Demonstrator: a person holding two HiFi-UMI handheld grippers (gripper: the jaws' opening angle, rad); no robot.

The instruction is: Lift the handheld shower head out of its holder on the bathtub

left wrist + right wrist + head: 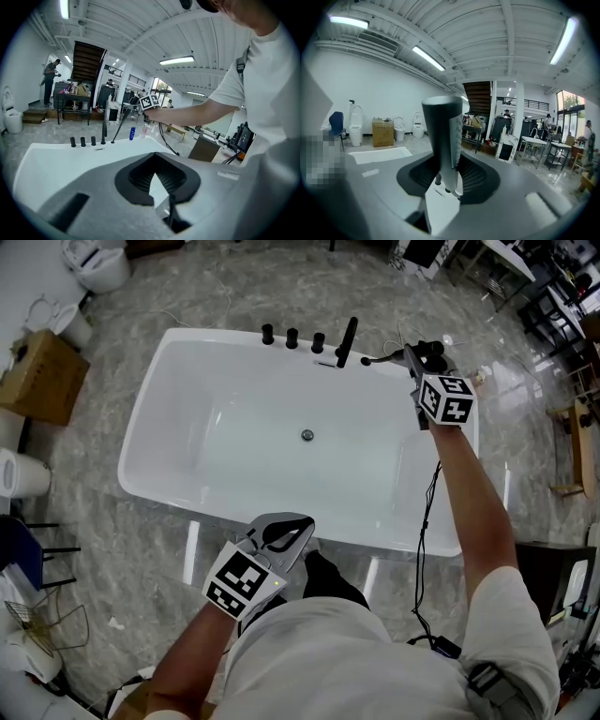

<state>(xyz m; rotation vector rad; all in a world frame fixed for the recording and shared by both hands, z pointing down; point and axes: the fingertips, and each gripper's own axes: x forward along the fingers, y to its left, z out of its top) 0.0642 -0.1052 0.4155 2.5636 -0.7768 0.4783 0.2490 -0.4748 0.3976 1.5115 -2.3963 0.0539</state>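
While right tongs [443,183] clamp one shower head [440,126], left tongs [161,197] closed empty, three knobs [292,337], one bathtub [142,442].

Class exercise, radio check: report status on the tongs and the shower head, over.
Left tongs shut, empty, at near rim of white bathtub. Right tongs clamped on black stick-shaped shower head, tilted over far corner. Nothing blocking; fully free unconfirmed.

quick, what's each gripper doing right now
left gripper: fingers closed, holding nothing
right gripper: fingers closed on the handheld shower head
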